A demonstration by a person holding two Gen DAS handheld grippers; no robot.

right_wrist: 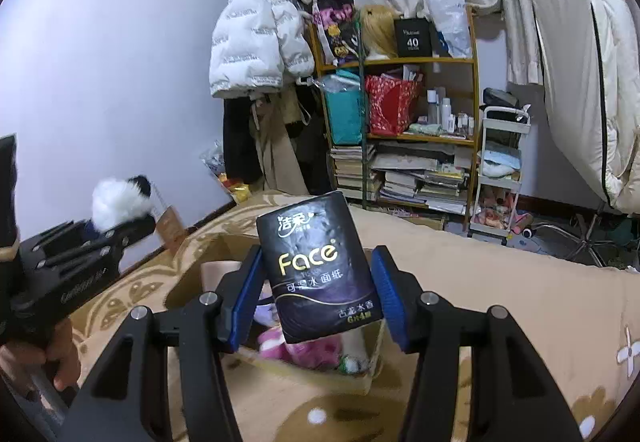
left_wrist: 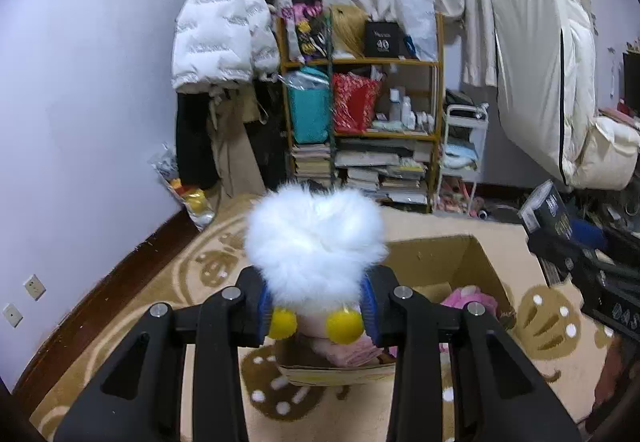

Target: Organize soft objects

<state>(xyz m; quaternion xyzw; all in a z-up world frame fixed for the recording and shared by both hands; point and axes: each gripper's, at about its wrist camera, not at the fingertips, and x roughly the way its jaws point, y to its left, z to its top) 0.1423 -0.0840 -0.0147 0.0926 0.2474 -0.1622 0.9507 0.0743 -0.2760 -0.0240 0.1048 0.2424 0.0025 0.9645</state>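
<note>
My left gripper (left_wrist: 316,302) is shut on a fluffy white plush toy (left_wrist: 316,238) with yellow pompom feet, held above the left edge of an open cardboard box (left_wrist: 476,266). The same plush (right_wrist: 116,201) and left gripper (right_wrist: 86,230) show at the left of the right wrist view. My right gripper (right_wrist: 320,294) holds a black "Face" tissue pack (right_wrist: 320,270) between its blue pads, right over the cardboard box (right_wrist: 320,374). The jaws stand wide with small gaps at the pack's sides. Pink soft toys (right_wrist: 304,350) lie in the box; they also show in the left wrist view (left_wrist: 472,298).
The box sits on a bed with a beige patterned blanket (right_wrist: 500,282). A yellow shelf (left_wrist: 360,101) with bags, books and bottles stands behind. A white puffer jacket (left_wrist: 224,29) hangs at the left wall. A white trolley (right_wrist: 500,169) and folded mattress (left_wrist: 552,81) stand right.
</note>
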